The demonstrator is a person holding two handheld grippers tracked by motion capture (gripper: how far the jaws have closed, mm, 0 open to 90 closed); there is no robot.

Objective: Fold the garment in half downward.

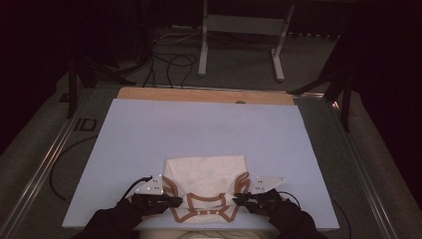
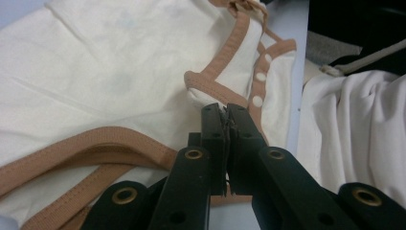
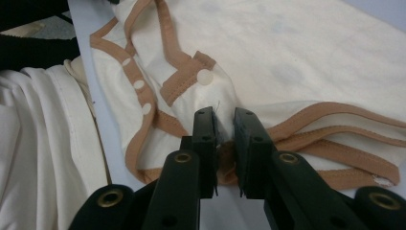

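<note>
Hiding pinched garment (image 2: 105,76) edges, both jaws clamp.

Black tongs (image 2: 226,115), brass rivets, dark sleeves

Garment (image 1: 206,181) on table's (image 1: 199,129) near edge

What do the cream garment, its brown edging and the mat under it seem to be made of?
The cream garment looks like soft matte knit cotton, creasing loosely. Its brown edging seems a stitched fabric binding, with visible seam lines. The round snaps look like smooth plastic, though painted metal is possible. The mat appears a flat, matte pale blue sheet, perhaps foam or plastic.
</note>
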